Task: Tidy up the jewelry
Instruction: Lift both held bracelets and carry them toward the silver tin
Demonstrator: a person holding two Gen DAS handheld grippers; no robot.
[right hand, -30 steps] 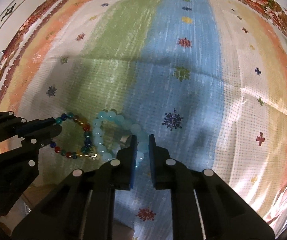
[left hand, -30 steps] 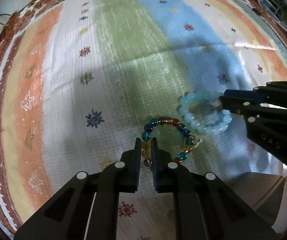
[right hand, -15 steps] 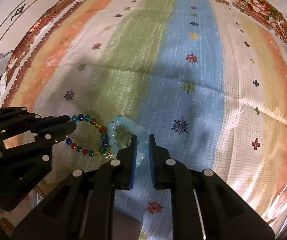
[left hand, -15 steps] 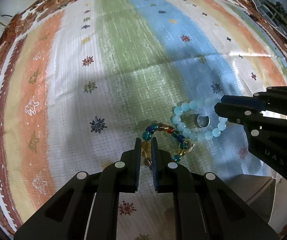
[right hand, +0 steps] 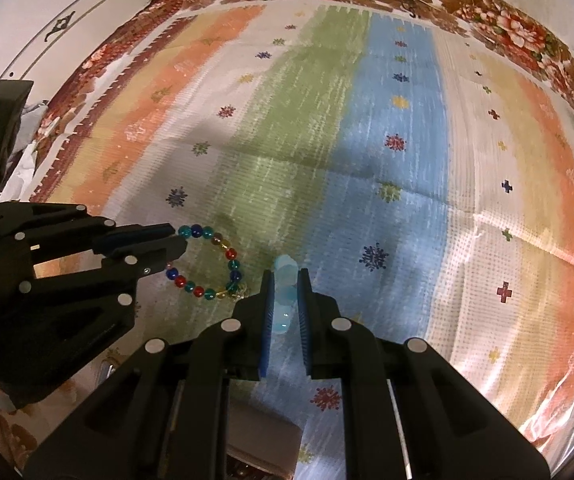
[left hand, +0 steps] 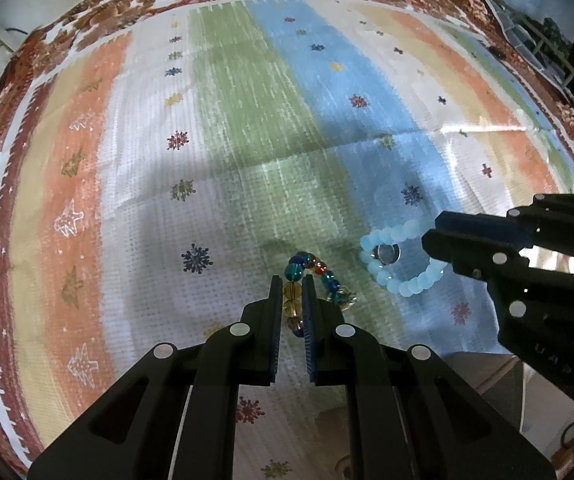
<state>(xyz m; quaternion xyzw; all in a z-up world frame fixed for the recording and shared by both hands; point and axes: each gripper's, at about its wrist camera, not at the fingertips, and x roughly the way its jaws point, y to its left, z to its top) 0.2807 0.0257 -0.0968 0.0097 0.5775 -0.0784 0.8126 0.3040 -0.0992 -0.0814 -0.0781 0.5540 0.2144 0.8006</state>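
Striped cloth [left hand: 247, 152] in orange, white, green and blue fills both views, with a brown floral border at its far edge; everything else is placed against its green stripe. Only the right wrist view shows a pale wall with a dark fitting beyond the cloth's far left corner, and only the left wrist view shows a shelf-like frame past the far right corner.

Over the near end of the green stripe, the left gripper [left hand: 290, 292] pinches the multicolour bracelet [right hand: 223, 264] between its pads. From its own camera the bracelet shows nearly edge-on, as a short arc of beads; the right wrist view shows it as an open ring hanging from the left fingertips [right hand: 163, 240].

Just right of that stripe, over the blue one, the right gripper [right hand: 285, 288] is pressed onto the pale blue bracelet [left hand: 403, 260]. Its own camera shows only a stack of beads between the pads; the left wrist view shows the whole loop, with a small silver ring [left hand: 386, 254] seen inside it.
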